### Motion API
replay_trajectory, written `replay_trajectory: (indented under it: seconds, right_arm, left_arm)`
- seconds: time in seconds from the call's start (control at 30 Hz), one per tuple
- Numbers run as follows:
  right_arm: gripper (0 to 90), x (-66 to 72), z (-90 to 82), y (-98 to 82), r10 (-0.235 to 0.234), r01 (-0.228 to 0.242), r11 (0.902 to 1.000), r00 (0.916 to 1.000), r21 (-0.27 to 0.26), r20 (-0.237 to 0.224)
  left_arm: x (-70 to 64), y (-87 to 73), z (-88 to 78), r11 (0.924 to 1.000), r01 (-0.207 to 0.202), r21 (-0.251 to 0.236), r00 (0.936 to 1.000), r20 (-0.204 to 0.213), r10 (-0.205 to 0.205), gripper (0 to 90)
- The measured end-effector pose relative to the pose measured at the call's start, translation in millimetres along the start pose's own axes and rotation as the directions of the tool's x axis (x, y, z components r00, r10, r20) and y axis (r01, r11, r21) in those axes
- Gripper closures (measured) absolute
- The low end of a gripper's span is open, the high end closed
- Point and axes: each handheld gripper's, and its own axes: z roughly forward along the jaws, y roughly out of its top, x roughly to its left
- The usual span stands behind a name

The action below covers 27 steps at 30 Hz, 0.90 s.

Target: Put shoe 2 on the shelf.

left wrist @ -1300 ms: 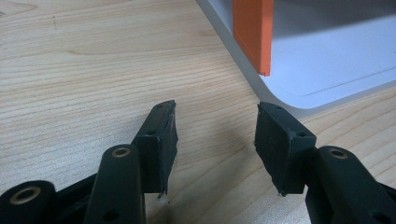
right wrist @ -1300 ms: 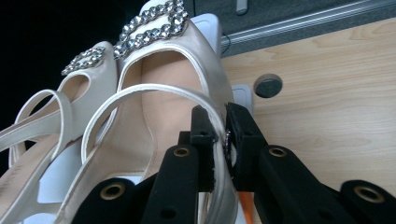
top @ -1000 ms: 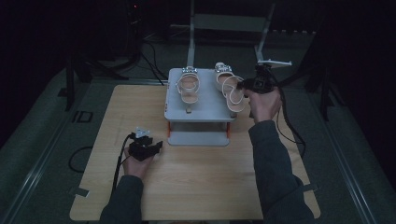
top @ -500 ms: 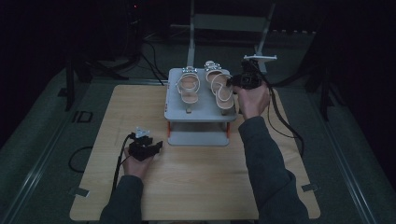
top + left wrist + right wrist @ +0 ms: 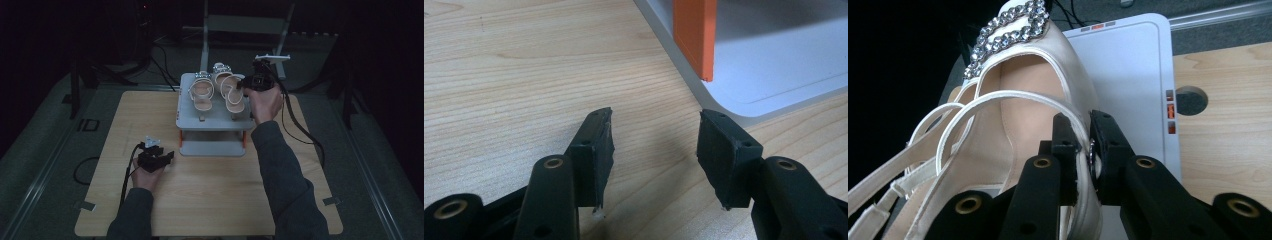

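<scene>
Right gripper (image 5: 243, 85) carried unbranded sandal (image 5: 233, 95) leftward over rack (image 5: 215, 122).

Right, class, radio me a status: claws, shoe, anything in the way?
Right claw shut on right sandal strap, over rack. Left claw open, empty, resting on table. Left sandal close beside, otherwise nothing blocking.

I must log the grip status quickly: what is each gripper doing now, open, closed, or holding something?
Left gripper: open, holding nothing, low over the wooden table.
Right gripper: closed on the side edge of the cream sandal over the grey rack.
</scene>
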Motion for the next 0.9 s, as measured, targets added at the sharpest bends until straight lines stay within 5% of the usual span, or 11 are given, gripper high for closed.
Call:
replay_trajectory:
  seconds: [0.9]
  right_arm:
    - [81.5,-1.9,21.0,9.0,0.064,-0.065,0.9939,0.9979,0.090,0.015]
  left_arm:
    - [-0.2,0.0,0.0,1.0000,-0.004,0.001,1.0000,-0.002,0.004,48.5]
